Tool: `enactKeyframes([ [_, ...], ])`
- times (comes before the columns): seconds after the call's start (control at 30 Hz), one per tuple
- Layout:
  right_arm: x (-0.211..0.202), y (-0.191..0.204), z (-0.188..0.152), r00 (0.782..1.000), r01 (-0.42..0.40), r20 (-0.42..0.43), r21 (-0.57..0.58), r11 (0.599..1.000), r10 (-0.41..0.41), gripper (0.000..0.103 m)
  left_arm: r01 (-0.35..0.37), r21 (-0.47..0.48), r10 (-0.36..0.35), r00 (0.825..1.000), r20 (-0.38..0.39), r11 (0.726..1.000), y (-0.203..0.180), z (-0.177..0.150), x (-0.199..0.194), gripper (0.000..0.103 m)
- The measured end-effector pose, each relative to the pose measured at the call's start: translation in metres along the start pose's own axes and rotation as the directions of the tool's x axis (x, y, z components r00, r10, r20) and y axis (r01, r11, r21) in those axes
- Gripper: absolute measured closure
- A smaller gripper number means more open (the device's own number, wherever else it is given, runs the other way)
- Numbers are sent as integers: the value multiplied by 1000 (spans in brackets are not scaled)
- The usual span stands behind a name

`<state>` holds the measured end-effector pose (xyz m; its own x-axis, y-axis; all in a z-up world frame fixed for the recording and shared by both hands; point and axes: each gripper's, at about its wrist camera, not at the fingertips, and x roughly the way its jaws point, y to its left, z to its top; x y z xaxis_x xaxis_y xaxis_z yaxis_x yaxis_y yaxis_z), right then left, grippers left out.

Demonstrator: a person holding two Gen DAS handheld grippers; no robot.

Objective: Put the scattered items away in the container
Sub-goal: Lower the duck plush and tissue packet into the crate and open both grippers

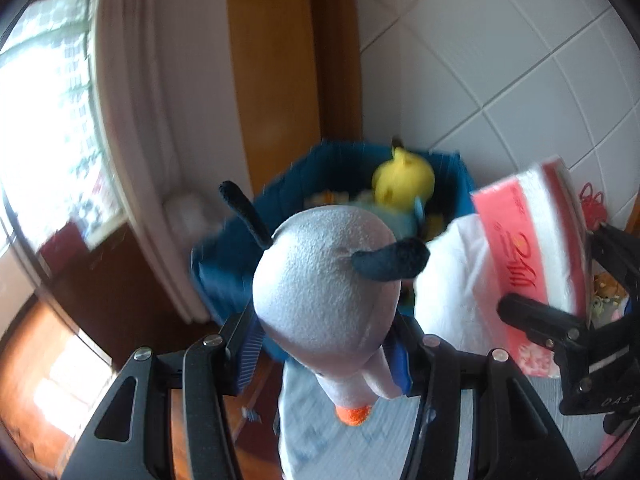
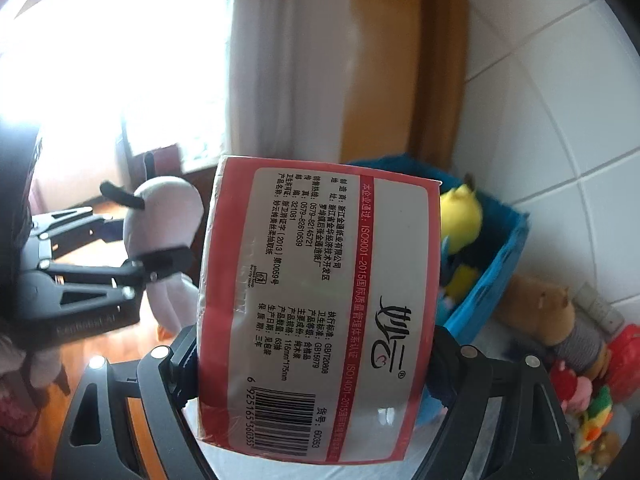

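My left gripper (image 1: 324,354) is shut on a white plush toy (image 1: 328,276) with dark ears and an orange foot, held just in front of the blue fabric bin (image 1: 224,276). My right gripper (image 2: 316,368) is shut on a red and white tissue pack (image 2: 316,304), held up before the same blue bin (image 2: 492,280). The bin holds a yellow plush (image 1: 404,180) and other toys; the yellow plush (image 2: 460,220) shows in the right wrist view too. The tissue pack (image 1: 532,248) appears right of the white plush, which also shows at left in the right wrist view (image 2: 164,220).
The bin stands in a corner against a white tiled wall (image 1: 500,60) and a wooden door frame (image 1: 280,80). A brown plush (image 2: 540,308) and several small colourful toys (image 2: 588,392) lie right of the bin. A white curtain (image 1: 132,120) and window are to the left.
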<state>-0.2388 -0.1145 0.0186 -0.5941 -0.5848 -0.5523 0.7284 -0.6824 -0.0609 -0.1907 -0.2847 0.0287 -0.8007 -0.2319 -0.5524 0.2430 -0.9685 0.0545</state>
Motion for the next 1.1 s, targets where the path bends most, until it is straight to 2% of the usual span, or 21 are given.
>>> enactKeyframes([
  [0.17, 22, -10, 40, 991, 125, 36, 80, 989, -128, 17, 27, 61, -30, 998, 48, 998, 25, 52, 36, 51],
  [0.23, 36, -15, 50, 984, 170, 25, 110, 979, -174, 17, 35, 80, -38, 999, 36, 996, 35, 70, 64, 51],
  [0.33, 66, -23, 55, 978, 210, -30, 147, 967, -208, 17, 48, 93, -47, 999, -11, 995, 46, 79, 108, 51],
  [0.4, 90, -28, 53, 971, 234, -81, 163, 958, -224, 17, 68, 95, -61, 995, -73, 993, 51, 75, 145, 51],
  [0.47, 109, -31, 48, 965, 247, -129, 175, 953, -227, 17, 57, 102, -45, 992, -118, 993, 56, 69, 177, 51],
  [0.53, 130, -35, 43, 957, 260, -179, 178, 949, -228, 17, 36, 119, -18, 988, -155, 992, 58, 60, 201, 51],
  [0.6, 146, -38, 37, 949, 270, -217, 183, 945, -229, 17, 47, 126, -22, 981, -193, 991, 59, 52, 220, 51],
  [0.83, 189, -43, 28, 915, 294, -333, 160, 942, -229, 17, 29, 178, 18, 966, -259, 984, 55, 37, 250, 51],
  [0.93, 198, -47, 32, 905, 287, -363, 139, 948, -221, 17, 46, 178, 8, 957, -290, 983, 54, 38, 259, 50],
  [1.03, 209, -50, 30, 881, 330, -393, 113, 937, -263, 17, 66, 169, -10, 948, -317, 983, 54, 40, 263, 43],
  [1.1, 212, -55, 27, 875, 334, -409, 127, 934, -258, 17, 88, 165, -29, 943, -331, 982, 54, 39, 263, 38],
])
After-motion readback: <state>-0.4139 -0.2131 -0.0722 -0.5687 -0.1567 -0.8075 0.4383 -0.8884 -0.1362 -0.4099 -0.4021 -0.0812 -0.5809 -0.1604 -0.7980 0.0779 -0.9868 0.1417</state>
